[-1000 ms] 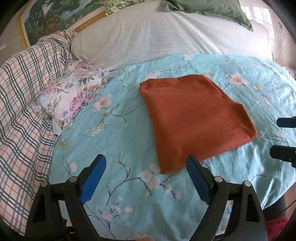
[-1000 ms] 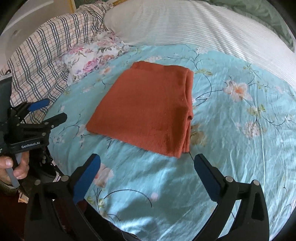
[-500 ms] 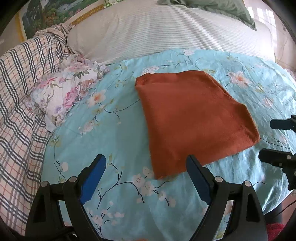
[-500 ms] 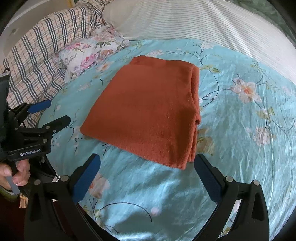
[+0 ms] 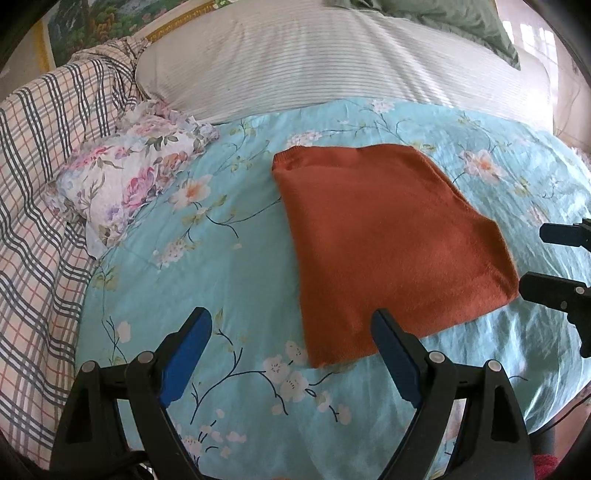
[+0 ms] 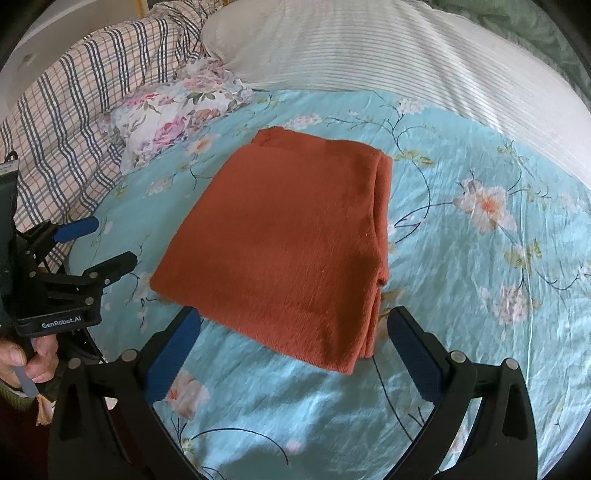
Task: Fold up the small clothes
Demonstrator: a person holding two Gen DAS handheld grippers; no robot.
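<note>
A rust-orange knitted garment [image 5: 388,240] [image 6: 288,240] lies folded into a flat rectangle on the turquoise floral sheet [image 5: 229,280]. Its layered edges show along the right side in the right wrist view. My left gripper [image 5: 291,332] is open just short of the garment's near left corner, its right finger [image 5: 391,347] in front of that corner. My right gripper [image 6: 293,328] is open too, its blue pads on either side of the garment's near edge without pressing it. Each gripper shows in the other's view: the right gripper [image 5: 554,258], and the left gripper [image 6: 110,242] held by a hand [image 6: 33,362].
A crumpled floral cloth [image 5: 125,184] lies left of the garment, next to a plaid blanket [image 5: 33,221]. A white striped pillow [image 5: 332,62] and a green one [image 5: 443,18] fill the back. The bed's edge runs under both grippers.
Both grippers have come closer to the orange garment, which now sits larger and lower in each view. Its near edge now lies between the right gripper's fingers. Jaws stay wide.
</note>
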